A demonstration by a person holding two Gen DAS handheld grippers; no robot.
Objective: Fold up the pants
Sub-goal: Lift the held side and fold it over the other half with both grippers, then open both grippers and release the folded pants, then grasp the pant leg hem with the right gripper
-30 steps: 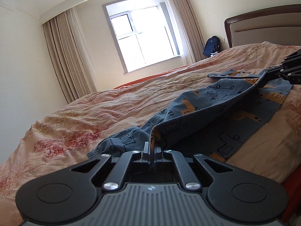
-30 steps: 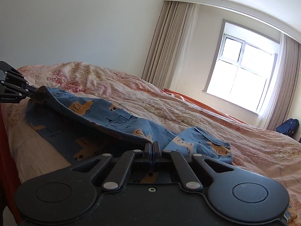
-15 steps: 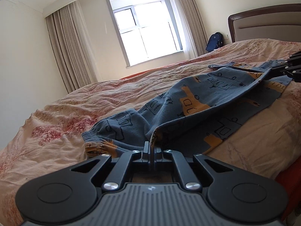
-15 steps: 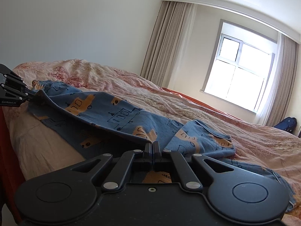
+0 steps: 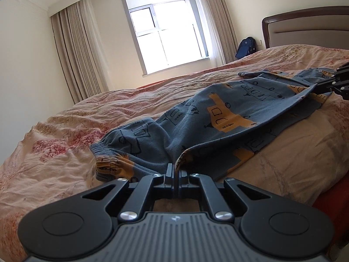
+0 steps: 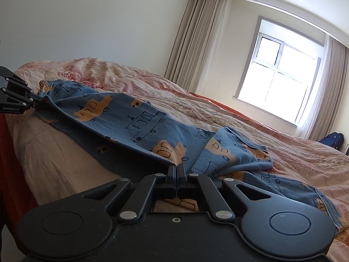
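Note:
Blue pants (image 5: 220,118) with orange and outlined vehicle prints lie on the bed, one layer drawn taut between my grippers. My left gripper (image 5: 175,167) is shut on the fabric edge next to the elastic waistband (image 5: 109,152). My right gripper (image 6: 177,167) is shut on the same edge at the leg end. The pants also show in the right wrist view (image 6: 139,120). The right gripper shows at the right edge of the left wrist view (image 5: 314,88), and the left gripper at the left edge of the right wrist view (image 6: 36,104).
A pink floral bedspread (image 5: 65,135) covers the bed. A brown headboard (image 5: 305,28) stands at the right. A window (image 5: 165,35) with beige curtains is at the back, and a blue backpack (image 5: 245,48) sits on the floor beside it.
Both grippers have carried the held pants edge farther across the bed. The top layer now lies flatter over the lower one, and the waistband has come into view.

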